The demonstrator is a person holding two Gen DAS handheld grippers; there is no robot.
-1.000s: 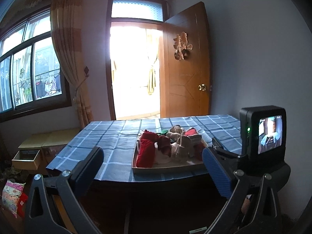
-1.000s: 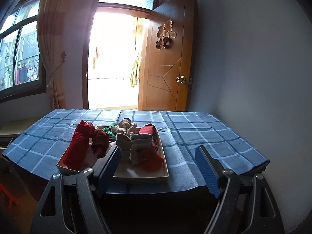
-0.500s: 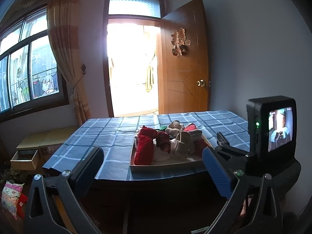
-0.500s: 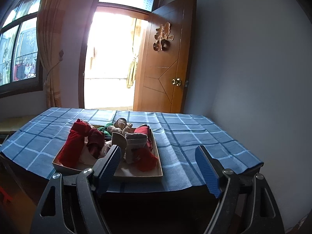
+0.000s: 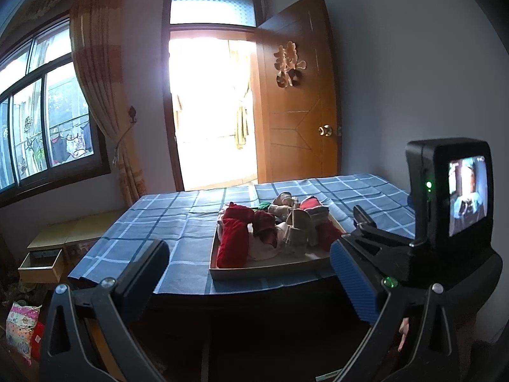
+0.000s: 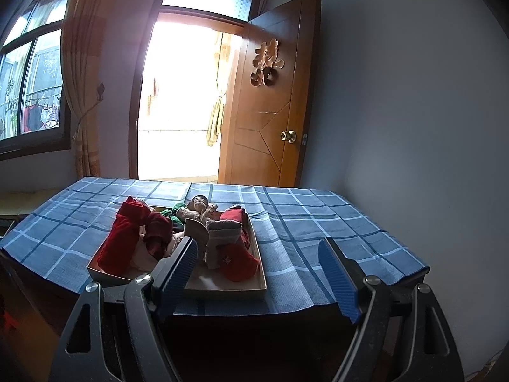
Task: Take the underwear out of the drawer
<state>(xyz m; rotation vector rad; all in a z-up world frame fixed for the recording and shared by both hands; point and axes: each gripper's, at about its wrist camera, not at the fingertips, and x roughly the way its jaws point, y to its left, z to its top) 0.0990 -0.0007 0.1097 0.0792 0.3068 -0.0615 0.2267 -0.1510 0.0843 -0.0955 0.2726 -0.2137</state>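
A table (image 5: pixel 178 222) under a blue checked cloth (image 6: pixel 302 219) fills the middle of both views, set against a grey wall. Behind it a wooden door (image 6: pixel 270 121) stands open onto a bright doorway; a carved gold double-happiness character (image 6: pixel 265 63) hangs on the door, the only writing that can be read. A window (image 5: pixel 41 127) and a curtain (image 5: pixel 98 95) lie to the left.

The drawer (image 5: pixel 270 270), a shallow tray-like box, sits on the cloth near the table's front edge. The underwear (image 6: pixel 191 232) is still in it: a heap of rolled red, beige, white and green pieces, with a long red piece (image 5: pixel 233 242) along the left side.

A low cabinet (image 5: pixel 41 258) with a small drawer pulled out stands on the floor at far left, and a patterned bag (image 5: pixel 20 324) lies in front of it.

The left gripper (image 5: pixel 249 273) hangs short of the table, fingers spread wide and empty. The right gripper (image 6: pixel 257 269) is likewise released, fingers wide apart with nothing between them; its left finger (image 6: pixel 178 270) overlaps the drawer in view, but contact cannot be told. In the left view the right gripper's camera screen (image 5: pixel 467 194) glows at the right.
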